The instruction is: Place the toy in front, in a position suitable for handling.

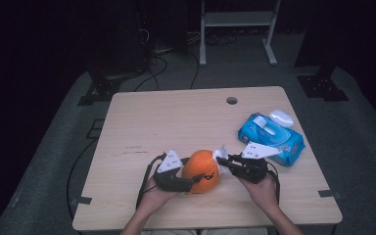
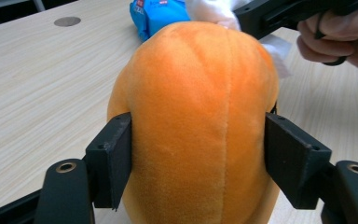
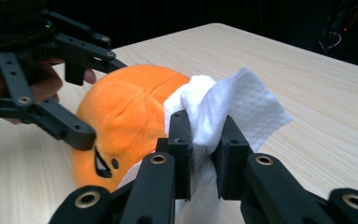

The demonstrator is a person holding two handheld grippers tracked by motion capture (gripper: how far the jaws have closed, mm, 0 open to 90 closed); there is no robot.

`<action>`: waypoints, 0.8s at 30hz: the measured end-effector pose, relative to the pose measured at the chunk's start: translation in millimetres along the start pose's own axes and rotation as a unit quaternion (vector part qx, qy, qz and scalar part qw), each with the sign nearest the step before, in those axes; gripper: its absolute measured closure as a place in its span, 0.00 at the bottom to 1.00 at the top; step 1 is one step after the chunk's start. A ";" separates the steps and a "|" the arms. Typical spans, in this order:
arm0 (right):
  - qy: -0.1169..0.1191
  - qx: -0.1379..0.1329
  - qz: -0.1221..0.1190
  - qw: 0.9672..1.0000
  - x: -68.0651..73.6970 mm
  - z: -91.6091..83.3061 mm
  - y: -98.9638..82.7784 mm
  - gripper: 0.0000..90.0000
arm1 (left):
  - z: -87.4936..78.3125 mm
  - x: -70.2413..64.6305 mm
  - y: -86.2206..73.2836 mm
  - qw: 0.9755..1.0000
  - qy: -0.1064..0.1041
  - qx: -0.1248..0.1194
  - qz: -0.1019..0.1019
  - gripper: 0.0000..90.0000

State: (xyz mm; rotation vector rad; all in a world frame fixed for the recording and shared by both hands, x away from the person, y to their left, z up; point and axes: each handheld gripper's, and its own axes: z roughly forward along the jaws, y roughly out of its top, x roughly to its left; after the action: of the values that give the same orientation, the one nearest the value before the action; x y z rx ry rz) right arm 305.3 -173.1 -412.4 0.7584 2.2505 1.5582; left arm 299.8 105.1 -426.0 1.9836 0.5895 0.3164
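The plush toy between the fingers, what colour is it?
Orange plush toy, with black face marks; clearest in the left gripper view.

Plush toy (image 1: 201,171) on the table (image 1: 176,122), near the front edge at mid-width. Left gripper (image 1: 188,182) at the toy's left, one jaw on either side of it; the left gripper view places the pads against or just beside the toy's flanks. Right gripper (image 1: 223,161) at the toy's right, a paper wipe (image 1: 221,153) between its jaws, the wipe touching the toy's upper right side. Pack of wipes (image 1: 270,139) to the right of and behind the toy, near the table's right edge, just beyond the right gripper. Small oval object (image 1: 281,117) just behind the pack. Round hole (image 1: 231,100) near the table's rear edge.
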 end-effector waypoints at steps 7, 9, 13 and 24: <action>0.012 -0.010 -0.039 0.999 17.6 -1.6 9.3 0.87 | -1.9 0.0 -0.8 1.000 -0.001 0.000 0.004 0.36; -0.003 -0.004 -0.020 1.000 6.1 -2.5 5.8 0.87 | -2.1 -1.9 -0.6 1.000 -0.003 0.001 0.015 0.37; -0.013 0.006 0.019 1.000 -12.5 -2.5 -4.5 0.87 | -1.9 -2.2 -0.4 1.000 -0.004 0.001 0.017 0.37; 0.033 -0.014 -0.044 0.998 26.3 -0.5 10.5 0.87 | -2.4 -0.6 -0.9 1.000 0.002 0.002 0.006 0.37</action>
State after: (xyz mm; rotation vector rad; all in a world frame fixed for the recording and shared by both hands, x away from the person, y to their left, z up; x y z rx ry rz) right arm 286.3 -155.5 -401.1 0.6012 2.2703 1.5916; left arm 298.0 107.0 -425.7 1.9922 0.5810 0.3277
